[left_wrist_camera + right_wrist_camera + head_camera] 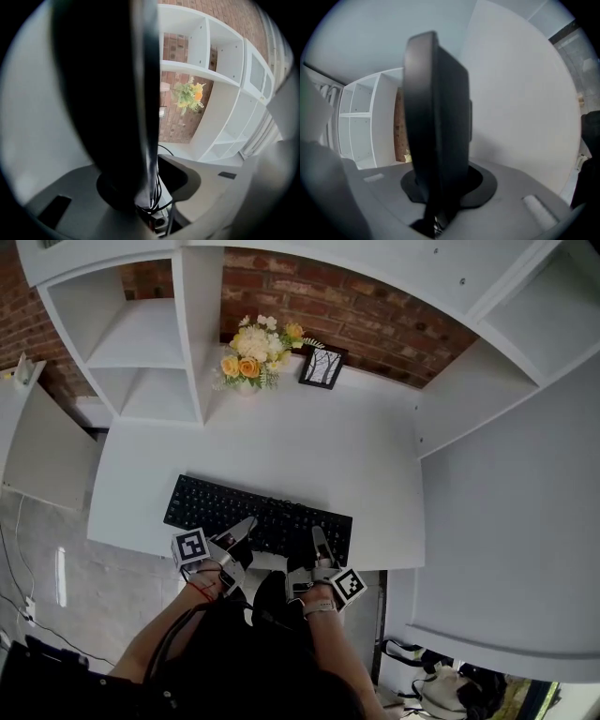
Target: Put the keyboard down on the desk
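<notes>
A black keyboard [258,517] lies flat on the white desk [281,446], close to its front edge. My left gripper [239,535] is at the keyboard's front edge, left of middle. In the left gripper view the keyboard [112,93] stands edge-on between the jaws, resting against one pad, with a gap to the other jaw, so the left gripper [154,187] is open. My right gripper [314,545] holds the front edge further right. In the right gripper view the keyboard [436,117] fills the space between the jaws, and the right gripper [436,201] is shut on it.
A vase of yellow and white flowers [255,354] and a small picture frame [322,367] stand at the back of the desk against a brick wall. White shelving [141,343] rises at the left, and a white unit [506,474] borders the right. Grey floor [37,559] lies to the left.
</notes>
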{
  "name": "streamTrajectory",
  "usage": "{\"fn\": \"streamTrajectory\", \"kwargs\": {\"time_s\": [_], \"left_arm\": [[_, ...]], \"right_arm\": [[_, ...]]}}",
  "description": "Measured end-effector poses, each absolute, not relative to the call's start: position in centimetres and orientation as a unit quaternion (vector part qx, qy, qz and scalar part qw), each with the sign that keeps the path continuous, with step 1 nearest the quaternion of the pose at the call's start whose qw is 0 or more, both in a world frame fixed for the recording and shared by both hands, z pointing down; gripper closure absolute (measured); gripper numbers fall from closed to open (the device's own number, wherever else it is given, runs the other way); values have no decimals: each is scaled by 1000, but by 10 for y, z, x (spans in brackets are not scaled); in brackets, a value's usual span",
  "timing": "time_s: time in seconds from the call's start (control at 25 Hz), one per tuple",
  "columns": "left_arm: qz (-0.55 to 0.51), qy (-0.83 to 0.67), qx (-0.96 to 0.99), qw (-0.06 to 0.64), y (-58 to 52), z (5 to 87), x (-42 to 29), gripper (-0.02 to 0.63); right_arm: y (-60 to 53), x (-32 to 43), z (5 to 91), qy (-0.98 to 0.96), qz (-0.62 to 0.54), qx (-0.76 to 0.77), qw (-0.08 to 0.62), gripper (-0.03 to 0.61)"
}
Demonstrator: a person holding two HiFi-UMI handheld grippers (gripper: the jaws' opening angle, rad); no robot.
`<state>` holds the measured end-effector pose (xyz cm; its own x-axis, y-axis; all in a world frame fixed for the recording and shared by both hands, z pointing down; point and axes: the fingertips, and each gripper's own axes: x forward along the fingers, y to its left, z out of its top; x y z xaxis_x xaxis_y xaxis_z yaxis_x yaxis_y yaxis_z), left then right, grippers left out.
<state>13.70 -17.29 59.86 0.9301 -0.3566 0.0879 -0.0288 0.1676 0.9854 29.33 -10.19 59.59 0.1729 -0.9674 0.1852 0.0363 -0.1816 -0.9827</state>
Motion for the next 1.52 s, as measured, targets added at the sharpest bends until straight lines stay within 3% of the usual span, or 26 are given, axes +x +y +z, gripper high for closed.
{"fn": "streamTrajectory", "kwargs": {"time_s": [1.0, 1.52], "left_arm": [[-62, -167, 705, 686, -193, 593, 161, 417], [23, -152, 766, 624, -179, 592, 154, 413]], "right_arm": [[-177, 324, 610, 421, -566, -539, 460, 508], [-197, 328, 622, 392, -596, -545, 440, 509]]}}
